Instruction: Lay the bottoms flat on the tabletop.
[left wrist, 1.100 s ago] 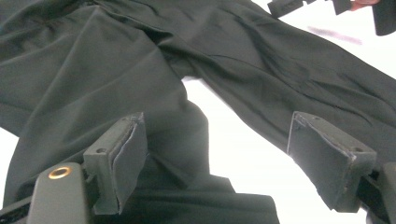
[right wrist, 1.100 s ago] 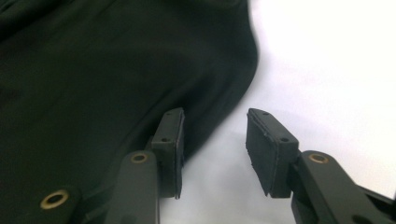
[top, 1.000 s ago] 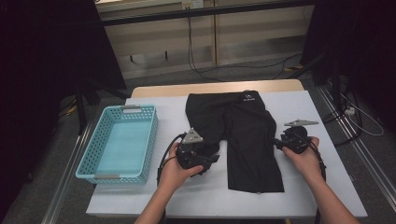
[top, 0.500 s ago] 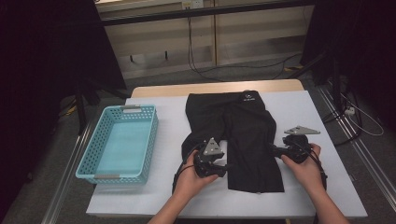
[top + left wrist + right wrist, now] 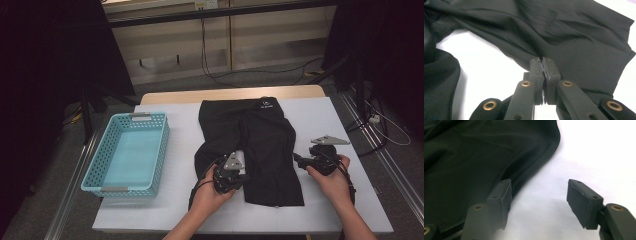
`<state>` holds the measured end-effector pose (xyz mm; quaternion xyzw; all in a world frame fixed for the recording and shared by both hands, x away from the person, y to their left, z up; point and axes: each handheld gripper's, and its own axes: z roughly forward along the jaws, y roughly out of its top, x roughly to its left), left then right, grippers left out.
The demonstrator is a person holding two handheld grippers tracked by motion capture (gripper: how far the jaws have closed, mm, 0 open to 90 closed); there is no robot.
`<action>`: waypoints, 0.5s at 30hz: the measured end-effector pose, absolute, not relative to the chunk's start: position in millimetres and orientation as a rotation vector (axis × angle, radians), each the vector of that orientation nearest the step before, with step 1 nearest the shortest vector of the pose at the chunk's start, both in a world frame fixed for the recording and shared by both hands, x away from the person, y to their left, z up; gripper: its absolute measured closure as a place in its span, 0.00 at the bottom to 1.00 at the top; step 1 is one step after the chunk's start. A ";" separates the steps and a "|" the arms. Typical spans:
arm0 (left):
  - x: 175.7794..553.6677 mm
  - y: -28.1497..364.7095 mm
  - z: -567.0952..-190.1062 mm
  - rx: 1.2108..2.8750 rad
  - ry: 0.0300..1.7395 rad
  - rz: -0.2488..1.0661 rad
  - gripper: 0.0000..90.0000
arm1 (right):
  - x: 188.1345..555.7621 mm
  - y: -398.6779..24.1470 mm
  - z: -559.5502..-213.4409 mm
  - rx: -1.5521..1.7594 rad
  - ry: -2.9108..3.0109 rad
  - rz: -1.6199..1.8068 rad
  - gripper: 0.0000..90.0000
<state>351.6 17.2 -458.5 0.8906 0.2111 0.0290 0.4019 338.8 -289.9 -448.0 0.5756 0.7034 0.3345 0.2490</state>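
The left tongs (image 5: 544, 65) have just closed, pinching the inner hem of the black shorts (image 5: 260, 140), which lie flat mid-counter (image 5: 345, 210). The right tongs (image 5: 540, 202) stand open astride the shorts' 3 o'clock edge. A turquoise basket (image 5: 100, 186) sits at 9 o'clock.

From the high view, my left gripper (image 5: 239, 176) and hand are covering part of the black fabric shorts (image 5: 265, 135) where they are lying on the white tabletop (image 5: 180, 145). In the left gripper view, the picture's edges are cutting the shorts (image 5: 579, 37) off, and I am not managing to tell how much cloth is sitting between the closed fingers (image 5: 535, 72). In the right gripper view, one finger (image 5: 504, 195) is blurring at its base.
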 end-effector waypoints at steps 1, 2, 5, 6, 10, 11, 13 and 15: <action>351.7 17.5 -458.2 2.251 0.543 0.066 0.98 | 338.9 -289.2 -447.7 1.570 1.915 0.916 0.41; 352.3 18.6 -457.0 2.262 0.547 0.067 0.99 | 339.2 -288.8 -447.5 1.565 1.917 0.918 0.41; 354.8 23.0 -455.9 2.264 0.574 0.051 0.99 | 340.1 -286.4 -447.2 1.561 1.924 0.924 0.42; 356.1 25.1 -456.1 2.255 0.589 0.042 0.99 | 340.4 -285.4 -447.2 1.562 1.928 0.926 0.42; 361.1 34.1 -455.1 2.253 0.620 0.038 0.99 | 343.0 -280.6 -449.3 1.555 1.956 0.915 0.44; 362.2 36.0 -454.6 2.257 0.627 0.042 0.99 | 344.0 -279.5 -450.4 1.560 1.964 0.915 0.45; 364.0 39.0 -454.0 2.258 0.640 0.034 0.98 | 346.1 -276.5 -452.3 1.581 1.984 0.947 0.47; 365.2 40.9 -453.8 2.262 0.648 0.040 0.98 | 347.8 -272.0 -454.4 1.588 2.012 0.927 0.50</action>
